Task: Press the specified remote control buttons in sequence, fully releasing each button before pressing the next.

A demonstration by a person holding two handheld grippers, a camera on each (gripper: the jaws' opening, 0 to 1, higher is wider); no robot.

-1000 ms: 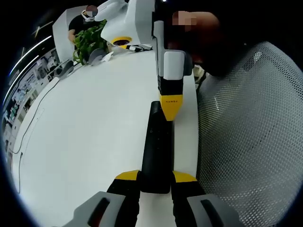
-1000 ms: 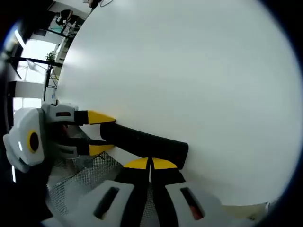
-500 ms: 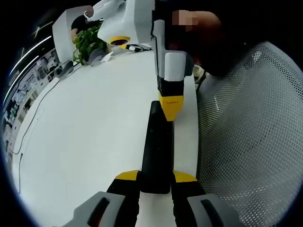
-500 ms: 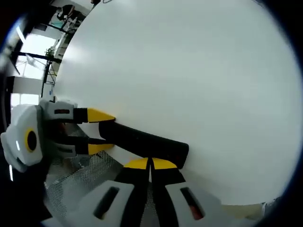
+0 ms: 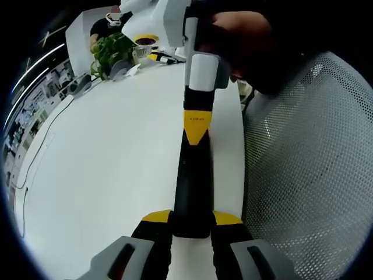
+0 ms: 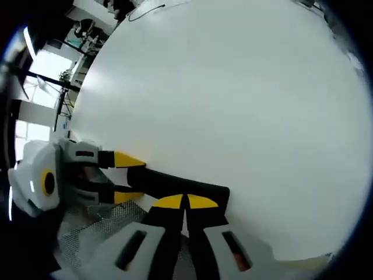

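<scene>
Left gripper [image 5: 191, 219] clamps the remote [image 5: 192, 181]; right gripper's [image 6: 186, 202] closed tips hide its buttons.

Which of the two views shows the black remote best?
The left gripper view: the remote runs lengthwise up the frame from the left hand-held gripper, whose jaws clamp its near end, to the right hand-held gripper at its far end. The right gripper view shows the remote foreshortened, partly behind that gripper's shut jaws.

remote [image 5: 192, 186]: lies on the table [image 5: 105, 163], between the left gripper [image 5: 191, 220] jaws
right gripper [image 5: 196, 129]: on the remote's far end
plant [image 5: 111, 49]: far behind, left
</scene>
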